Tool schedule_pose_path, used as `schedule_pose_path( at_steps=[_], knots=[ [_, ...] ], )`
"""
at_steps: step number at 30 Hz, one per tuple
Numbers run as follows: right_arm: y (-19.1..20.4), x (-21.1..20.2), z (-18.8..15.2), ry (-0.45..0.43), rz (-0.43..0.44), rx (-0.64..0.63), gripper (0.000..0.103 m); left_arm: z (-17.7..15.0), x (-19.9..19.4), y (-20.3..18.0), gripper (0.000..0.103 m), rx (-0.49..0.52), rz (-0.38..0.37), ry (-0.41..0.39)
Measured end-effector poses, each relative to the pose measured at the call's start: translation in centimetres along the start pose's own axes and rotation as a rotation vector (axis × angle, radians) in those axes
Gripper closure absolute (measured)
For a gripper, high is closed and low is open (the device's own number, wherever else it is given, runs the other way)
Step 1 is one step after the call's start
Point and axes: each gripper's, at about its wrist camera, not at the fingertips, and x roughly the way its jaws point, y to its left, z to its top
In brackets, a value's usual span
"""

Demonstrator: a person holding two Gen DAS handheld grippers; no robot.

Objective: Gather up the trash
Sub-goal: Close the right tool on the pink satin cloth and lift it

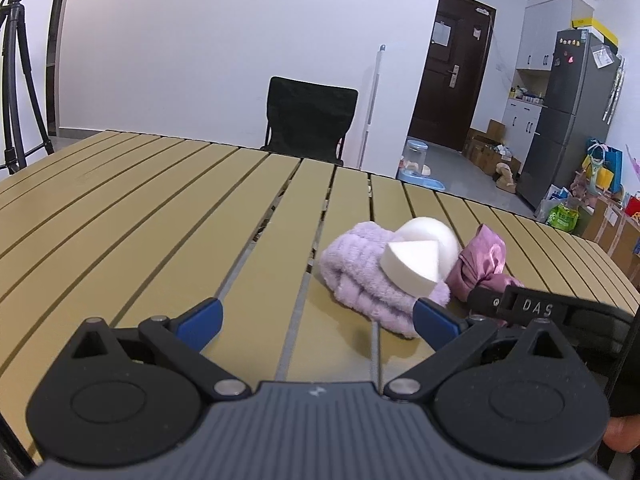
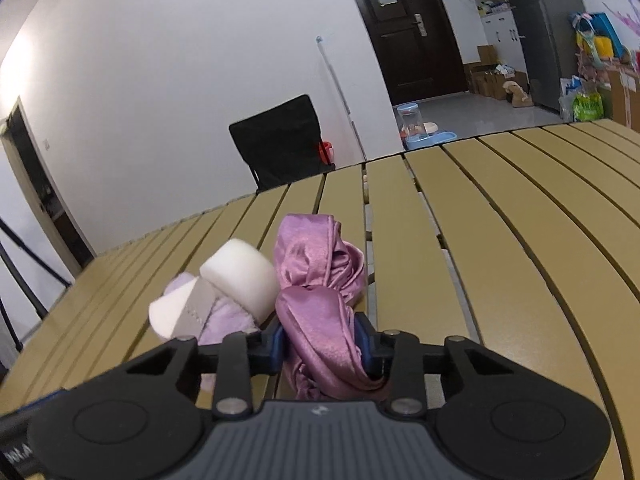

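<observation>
A fluffy lilac cloth [image 1: 360, 280] lies on the slatted tan table [image 1: 160, 208] with two white foam pieces on it: a wedge [image 1: 412, 266] and a rounded block [image 1: 430, 236]. A shiny pink satin cloth [image 1: 480, 264] lies just right of them. My left gripper [image 1: 316, 320] is open and empty, low over the table just short of the lilac cloth. My right gripper [image 2: 322, 344] is shut on the pink satin cloth [image 2: 320, 304], which bunches up between its blue pads. The foam block [image 2: 240, 276] and lilac cloth [image 2: 224, 316] sit to its left.
A black chair [image 1: 308, 120] stands behind the table's far edge. A tripod [image 1: 16, 80] stands at the far left. A dark door, a grey fridge [image 1: 568, 112], boxes and bags fill the room to the right. The right gripper's body [image 1: 528, 308] shows beside the left one.
</observation>
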Motion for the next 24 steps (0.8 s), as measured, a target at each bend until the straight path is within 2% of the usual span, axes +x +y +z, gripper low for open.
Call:
schedule_pose_path(
  at_steps=[6, 9, 13, 15, 20, 24],
  knots=[
    [-2.2, -1.8, 0.4, -0.046, 0.02, 0.046, 0.071, -0.3, -0.8, -1.7, 0.0, 0.014, -0.015, -0.013],
    [-3.5, -2.8, 0.5, -0.07, 0.013, 0.065, 0.071, -0.1, -1.0, -3.1, 0.0, 0.059, -0.027, -0.033],
    [-4.6, -3.8, 0.6, -0.107, -0.035, 0.051, 0.071, 0.4, -0.5, -5.6, 0.0, 0.143, 0.027, -0.053],
    [-5.6, -4.3, 0.8, -0.117, -0.039, 0.07, 0.071, 0.9, 0.2, -6.6, 0.0, 0.164, 0.029, -0.049],
    [-7.6, -5.3, 1.2, -0.142, -0.031, 0.124, 0.072, 1.8, 2.0, -8.2, 0.002, 0.179, 0.067, -0.014],
    [-8.3, -5.8, 1.3, -0.148, -0.034, 0.129, 0.072, 2.2, 3.2, -8.4, 0.009, 0.165, 0.1, 0.005]
  ],
)
